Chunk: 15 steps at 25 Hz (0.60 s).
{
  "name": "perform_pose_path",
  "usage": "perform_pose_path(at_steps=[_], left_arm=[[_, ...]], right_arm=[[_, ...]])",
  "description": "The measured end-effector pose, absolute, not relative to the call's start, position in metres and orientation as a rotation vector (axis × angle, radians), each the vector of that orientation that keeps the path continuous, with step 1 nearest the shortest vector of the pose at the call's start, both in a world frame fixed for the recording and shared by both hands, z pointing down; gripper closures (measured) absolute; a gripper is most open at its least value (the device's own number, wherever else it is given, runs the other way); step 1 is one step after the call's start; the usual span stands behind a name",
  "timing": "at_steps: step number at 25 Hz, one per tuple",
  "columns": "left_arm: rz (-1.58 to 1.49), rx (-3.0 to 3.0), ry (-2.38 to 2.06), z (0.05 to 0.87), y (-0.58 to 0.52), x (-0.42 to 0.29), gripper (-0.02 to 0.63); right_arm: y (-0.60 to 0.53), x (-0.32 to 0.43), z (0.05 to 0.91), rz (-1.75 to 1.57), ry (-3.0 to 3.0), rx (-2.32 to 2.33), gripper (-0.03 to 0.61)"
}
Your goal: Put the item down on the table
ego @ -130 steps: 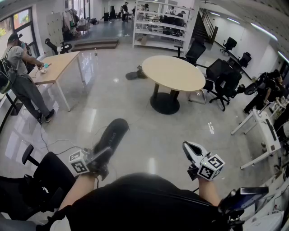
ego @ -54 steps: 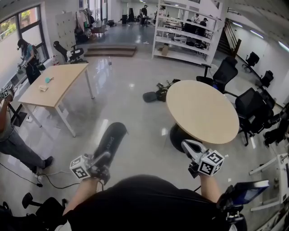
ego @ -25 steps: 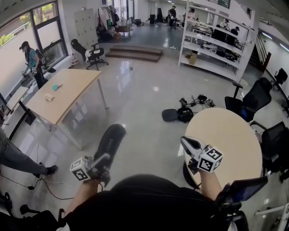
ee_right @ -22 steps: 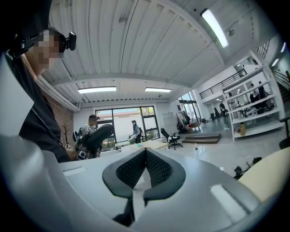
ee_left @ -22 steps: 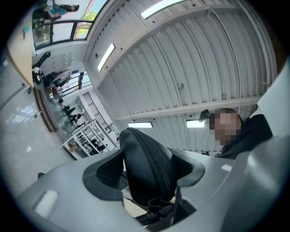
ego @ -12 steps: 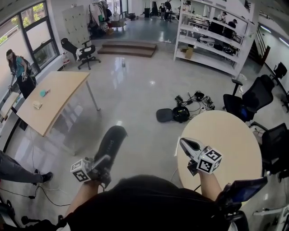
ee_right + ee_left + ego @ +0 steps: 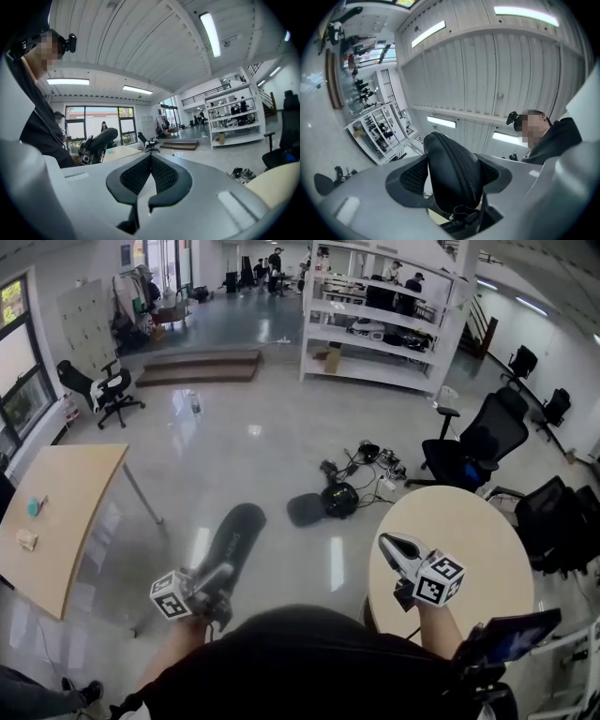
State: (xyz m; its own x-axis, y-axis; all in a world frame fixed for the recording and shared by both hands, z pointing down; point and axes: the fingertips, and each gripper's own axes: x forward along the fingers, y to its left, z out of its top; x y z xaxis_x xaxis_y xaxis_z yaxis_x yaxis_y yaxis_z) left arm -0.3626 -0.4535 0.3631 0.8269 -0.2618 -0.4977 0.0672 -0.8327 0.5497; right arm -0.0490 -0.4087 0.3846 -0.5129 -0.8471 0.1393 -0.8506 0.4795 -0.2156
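A long black zippered case (image 7: 231, 534) sticks up and forward from my left gripper (image 7: 217, 577), whose jaws are shut on its lower end. In the left gripper view the case (image 7: 452, 164) fills the gap between the two pads and hides what lies beyond. My right gripper (image 7: 392, 545) is held over the near edge of the round wooden table (image 7: 473, 526). Its pads (image 7: 161, 176) meet with nothing between them. The right gripper view also catches the case (image 7: 101, 139) off to the left, and a sliver of the round table (image 7: 283, 180) low at the right.
A rectangular wooden table (image 7: 52, 517) stands at the left. A black bag and tangled cables (image 7: 328, 501) lie on the glossy floor ahead. Black office chairs (image 7: 473, 451) crowd round the round table. White shelving (image 7: 375, 306) stands at the back.
The head view has swung across the room: the rectangular table slid left and the round table now lies under the right gripper. Both grippers keep their pose, with the case still gripped.
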Motion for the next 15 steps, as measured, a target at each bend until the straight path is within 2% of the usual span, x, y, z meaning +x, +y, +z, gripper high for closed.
perform_pose_path(at_steps=[8, 15], left_arm=[[-0.697, 2.411, 0.078, 0.369, -0.578, -0.363, 0.316], [-0.591, 2.333, 0.243, 0.383, -0.626, -0.298, 0.317]], right_arm=[[-0.471, -0.055, 0.386, 0.418, -2.509, 1.78, 0.565], [-0.464, 0.004, 0.401, 0.517, -2.316, 2.029, 0.565]])
